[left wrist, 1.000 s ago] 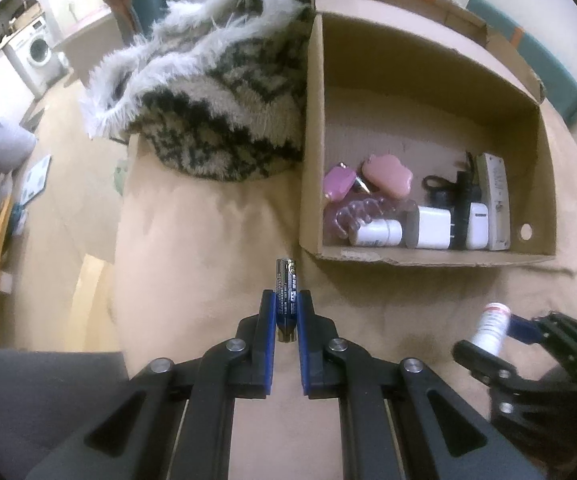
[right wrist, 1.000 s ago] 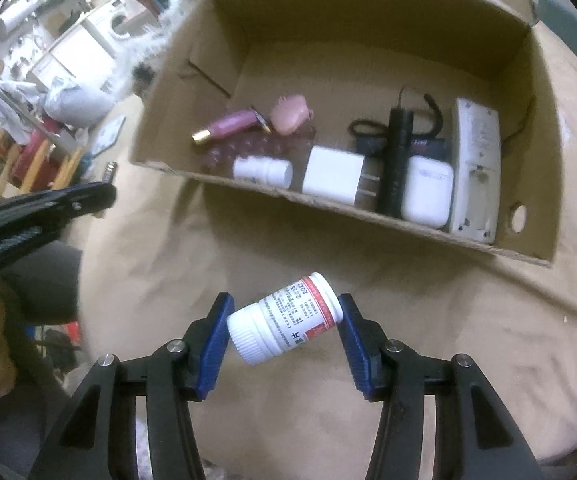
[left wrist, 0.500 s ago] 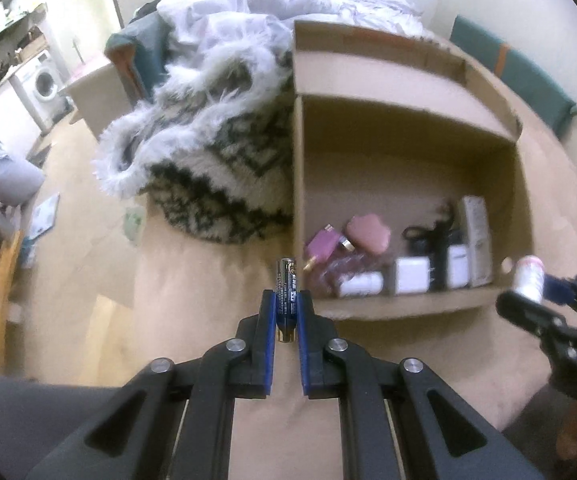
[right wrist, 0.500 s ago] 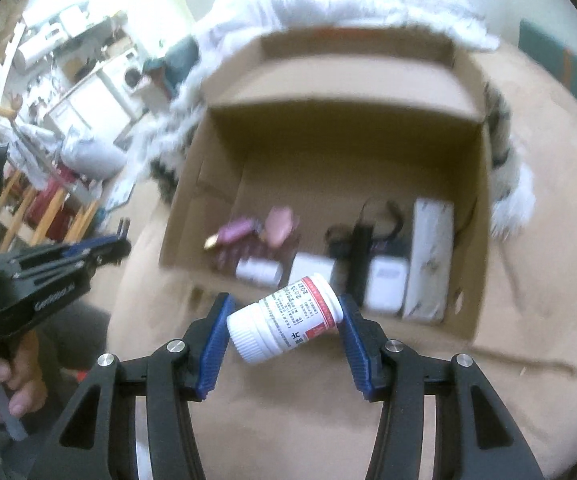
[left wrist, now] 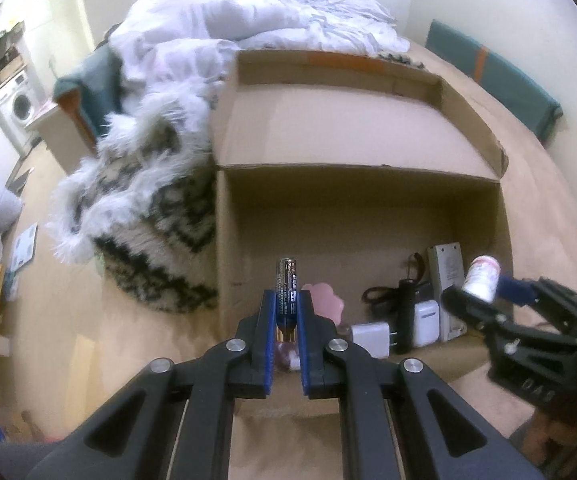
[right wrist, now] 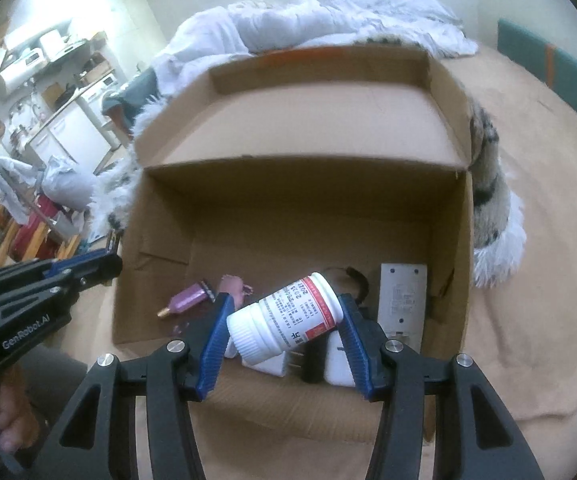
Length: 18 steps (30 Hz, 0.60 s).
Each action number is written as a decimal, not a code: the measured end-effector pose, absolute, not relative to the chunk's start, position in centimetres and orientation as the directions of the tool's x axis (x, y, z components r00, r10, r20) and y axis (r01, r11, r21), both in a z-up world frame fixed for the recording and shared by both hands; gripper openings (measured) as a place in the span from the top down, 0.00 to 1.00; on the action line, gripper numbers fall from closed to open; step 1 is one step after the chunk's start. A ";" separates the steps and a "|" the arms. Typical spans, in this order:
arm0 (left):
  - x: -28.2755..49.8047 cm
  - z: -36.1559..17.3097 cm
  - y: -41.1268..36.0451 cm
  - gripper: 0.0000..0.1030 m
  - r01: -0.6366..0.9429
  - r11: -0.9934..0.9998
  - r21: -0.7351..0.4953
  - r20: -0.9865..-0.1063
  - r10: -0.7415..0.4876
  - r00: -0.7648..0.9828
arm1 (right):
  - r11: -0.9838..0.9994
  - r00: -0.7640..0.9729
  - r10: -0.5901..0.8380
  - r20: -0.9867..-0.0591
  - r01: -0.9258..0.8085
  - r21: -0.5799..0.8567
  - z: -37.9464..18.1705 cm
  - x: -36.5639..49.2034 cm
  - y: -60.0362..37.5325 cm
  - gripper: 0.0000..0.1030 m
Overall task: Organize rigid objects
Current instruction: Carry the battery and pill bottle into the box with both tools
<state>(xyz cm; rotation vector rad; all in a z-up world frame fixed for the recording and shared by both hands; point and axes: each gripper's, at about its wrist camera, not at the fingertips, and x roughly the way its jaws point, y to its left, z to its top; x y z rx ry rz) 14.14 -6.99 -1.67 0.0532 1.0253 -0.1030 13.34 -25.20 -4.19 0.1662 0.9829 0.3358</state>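
Cardboard box [left wrist: 352,216] on bed; left claw [left wrist: 286,312] grips battery [left wrist: 286,292]; right claw [right wrist: 284,320] grips bottle [right wrist: 288,316].

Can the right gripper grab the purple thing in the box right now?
Probably not: the right gripper is shut on the white pill bottle, so nothing else fits. The purple tube lies uncovered, though.

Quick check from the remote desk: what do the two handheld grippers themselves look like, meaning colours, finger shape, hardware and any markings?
Both match: the left gripper and right gripper have black skeletal linkage arms with triangular cut-outs, silver round pivot bolts and blue ribbed pads on the fingers. In the right wrist view the left one's black body carries white "GenRobot.AI" lettering. No cables or sleeves show.
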 end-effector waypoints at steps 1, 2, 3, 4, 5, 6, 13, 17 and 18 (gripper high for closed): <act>14.4 -2.1 -7.3 0.91 0.117 0.993 -0.004 -0.859 -0.063 0.509 | 0.937 0.502 0.350 -0.791 -0.194 0.291 -4.6 13.5 -25.3 0.47; 14.6 -2.4 -7.5 0.91 0.121 0.993 -0.003 -0.861 -0.064 0.505 | 0.937 0.494 0.349 -0.796 -0.187 0.294 -5.0 13.6 -25.4 0.47; 14.9 -2.8 -7.8 0.91 0.123 0.992 -0.001 -0.862 -0.063 0.502 | 0.939 0.485 0.344 -0.804 -0.178 0.294 -5.3 13.8 -25.4 0.47; 15.0 -3.1 -7.9 0.91 0.125 0.992 -0.004 -0.864 -0.066 0.499 | 0.941 0.479 0.339 -0.810 -0.175 0.290 -5.6 13.8 -25.4 0.47; 15.2 -3.7 -8.1 0.91 0.130 0.991 -0.013 -0.865 -0.077 0.495 | 0.942 0.474 0.335 -0.815 -0.175 0.286 -5.8 13.9 -25.3 0.47; 15.3 -4.1 -8.2 0.91 0.134 0.991 -0.022 -0.866 -0.086 0.493 | 0.944 0.469 0.331 -0.819 -0.176 0.280 -6.0 14.0 -25.2 0.47; 15.4 -6.6 -7.7 0.91 0.138 0.988 -0.065 -0.874 -0.123 0.470 | 0.951 0.405 0.309 -0.861 -0.151 0.271 -7.9 14.6 -25.0 0.47; 15.6 -7.4 -7.5 0.91 0.130 0.989 -0.065 -0.877 -0.118 0.465 | 0.951 0.372 0.310 -0.875 -0.124 0.284 -8.8 15.0 -25.1 0.47; 15.7 -7.6 -7.5 0.91 0.125 0.990 -0.071 -0.879 -0.121 0.462 | 0.953 0.367 0.302 -0.880 -0.119 0.278 -8.9 15.1 -25.0 0.47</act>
